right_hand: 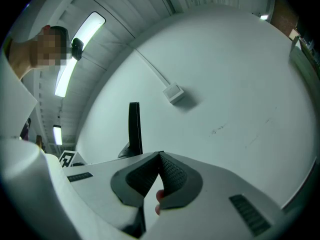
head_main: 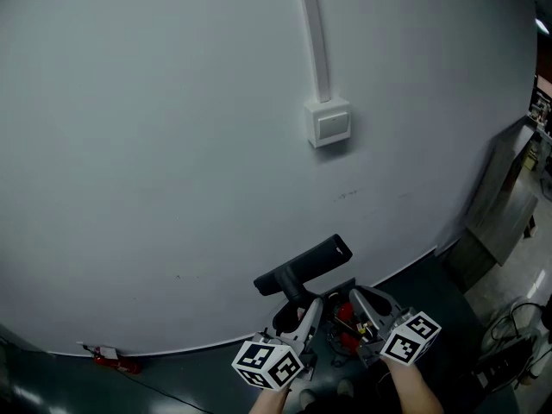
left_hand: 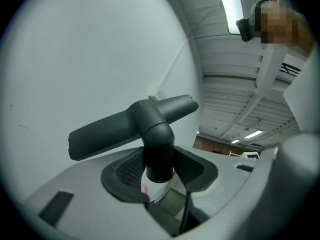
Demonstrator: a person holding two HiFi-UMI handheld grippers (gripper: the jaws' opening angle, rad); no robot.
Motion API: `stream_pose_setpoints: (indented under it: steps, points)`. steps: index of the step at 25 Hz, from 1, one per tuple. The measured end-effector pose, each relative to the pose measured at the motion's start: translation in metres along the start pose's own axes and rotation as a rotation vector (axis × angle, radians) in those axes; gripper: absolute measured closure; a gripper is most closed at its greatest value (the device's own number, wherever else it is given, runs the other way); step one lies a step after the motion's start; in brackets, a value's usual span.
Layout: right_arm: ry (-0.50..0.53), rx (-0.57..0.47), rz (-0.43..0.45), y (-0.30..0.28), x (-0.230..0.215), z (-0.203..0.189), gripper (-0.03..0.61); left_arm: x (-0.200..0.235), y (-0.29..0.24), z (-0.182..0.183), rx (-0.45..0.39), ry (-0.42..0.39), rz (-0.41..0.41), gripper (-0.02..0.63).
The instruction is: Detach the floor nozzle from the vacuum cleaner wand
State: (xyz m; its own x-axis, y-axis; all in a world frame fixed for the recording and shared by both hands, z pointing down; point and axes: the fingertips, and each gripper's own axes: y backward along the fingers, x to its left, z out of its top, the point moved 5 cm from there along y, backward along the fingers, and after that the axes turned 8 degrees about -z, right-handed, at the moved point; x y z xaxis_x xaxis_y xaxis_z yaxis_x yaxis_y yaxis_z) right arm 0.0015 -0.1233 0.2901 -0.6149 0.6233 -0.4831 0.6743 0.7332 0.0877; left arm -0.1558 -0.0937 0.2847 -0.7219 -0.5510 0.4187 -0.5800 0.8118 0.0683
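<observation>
Head view, grey wall [head_main: 172, 145], switch box [head_main: 329, 122], dark floor [head_main: 431, 293], floor nozzle [head_main: 304, 268]

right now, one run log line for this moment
left gripper: shut on floor nozzle neck | right gripper: shut, empty | nozzle neck end bare, in front of wall

Two grippers [head_main: 297, 307] [head_main: 355, 295], one floor nozzle [head_main: 304, 266], one wall box [head_main: 329, 122], one cable duct [head_main: 313, 33]
</observation>
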Motion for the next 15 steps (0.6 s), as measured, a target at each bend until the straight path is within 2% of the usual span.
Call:
stream_pose_setpoints:
  steps: [15]
  points:
    - [-0.008, 0.004, 0.021, -0.013, 0.003, 0.0, 0.561, 0.011, 0.002, 0.002, 0.002, 0.0, 0.025, 0.44]
